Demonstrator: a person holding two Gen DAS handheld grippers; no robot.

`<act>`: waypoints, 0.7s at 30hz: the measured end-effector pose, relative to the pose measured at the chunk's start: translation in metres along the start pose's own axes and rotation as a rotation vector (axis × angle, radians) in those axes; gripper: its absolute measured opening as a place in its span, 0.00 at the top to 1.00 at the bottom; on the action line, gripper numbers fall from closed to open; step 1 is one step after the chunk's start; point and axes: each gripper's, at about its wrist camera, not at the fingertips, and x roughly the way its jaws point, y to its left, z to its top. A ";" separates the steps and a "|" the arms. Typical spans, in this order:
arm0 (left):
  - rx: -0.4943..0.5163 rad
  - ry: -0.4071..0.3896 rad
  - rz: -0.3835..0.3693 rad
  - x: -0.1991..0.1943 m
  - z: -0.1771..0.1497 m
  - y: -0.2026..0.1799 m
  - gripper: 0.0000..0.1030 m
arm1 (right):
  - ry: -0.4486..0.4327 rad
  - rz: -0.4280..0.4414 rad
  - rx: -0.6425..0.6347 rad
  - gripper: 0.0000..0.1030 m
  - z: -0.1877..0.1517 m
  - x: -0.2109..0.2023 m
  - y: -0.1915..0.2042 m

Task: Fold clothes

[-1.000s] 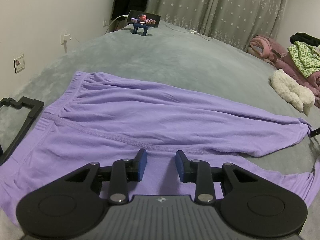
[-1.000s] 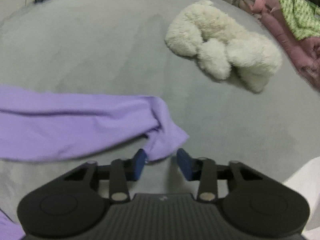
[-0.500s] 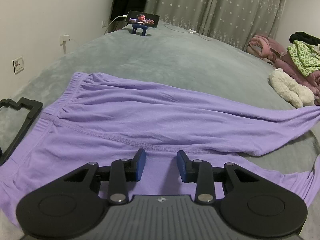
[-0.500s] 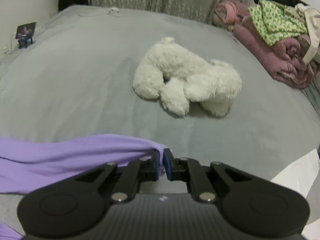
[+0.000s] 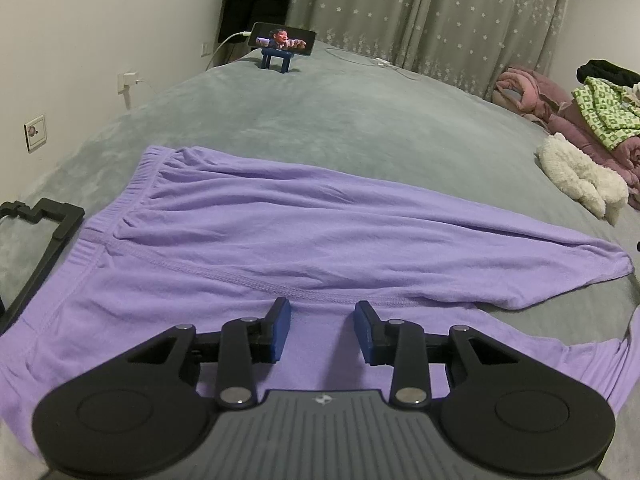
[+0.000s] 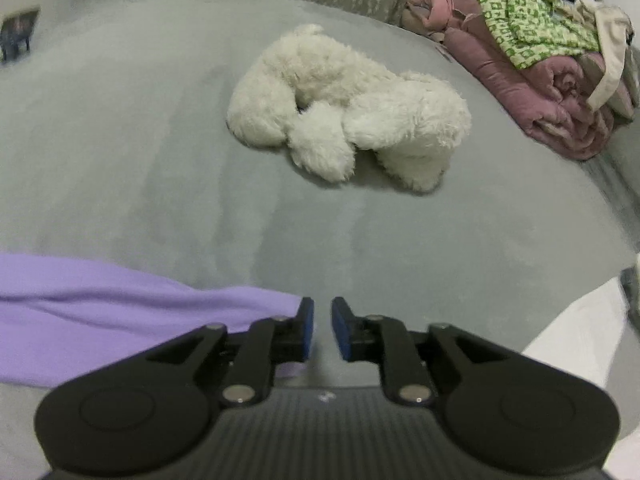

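A pair of purple trousers (image 5: 248,248) lies spread on the grey bed (image 5: 352,120), waistband at the left, one leg reaching to the right. My left gripper (image 5: 322,320) hovers over the trousers near the crotch seam, open, with nothing between its blue pads. In the right wrist view the end of the purple trouser leg (image 6: 120,320) lies just left of my right gripper (image 6: 322,322). Its jaws are opening; the gap shows only bed cover, and the cloth ends at the left finger (image 6: 304,332).
A white plush toy (image 6: 344,112) lies on the bed beyond the right gripper. Pink bedding and a green patterned garment (image 6: 540,32) are piled at the far right. A phone on a blue stand (image 5: 282,38) sits at the far edge. A black frame (image 5: 36,240) lies at the left.
The right gripper shut on the trouser leg's end, drew it out to the right, then let it go. The leg now lies straighter. The left gripper has not moved.
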 end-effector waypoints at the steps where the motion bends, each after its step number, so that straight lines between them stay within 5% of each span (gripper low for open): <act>1: 0.005 -0.001 0.002 0.000 0.000 -0.001 0.66 | 0.017 0.015 0.017 0.56 -0.001 0.003 0.000; 2: 0.007 -0.002 0.003 0.000 -0.001 -0.001 0.66 | 0.035 0.031 0.034 0.42 -0.001 0.007 -0.001; 8: 0.002 -0.001 0.001 -0.001 -0.001 -0.001 0.66 | 0.111 0.144 0.130 0.44 -0.018 0.011 -0.001; 10: 0.001 -0.001 0.002 -0.001 0.000 -0.002 0.66 | 0.137 0.182 0.153 0.48 -0.023 0.017 0.000; 13: 0.004 -0.002 0.003 -0.001 -0.001 -0.002 0.66 | 0.132 0.184 0.153 0.69 -0.028 0.027 0.009; 15: 0.002 -0.002 0.000 -0.001 -0.001 -0.002 0.66 | 0.118 0.174 0.124 0.93 -0.027 0.025 0.017; 21: -0.010 0.003 -0.004 -0.002 0.001 -0.001 0.66 | 0.055 0.155 0.057 0.93 -0.026 -0.020 0.012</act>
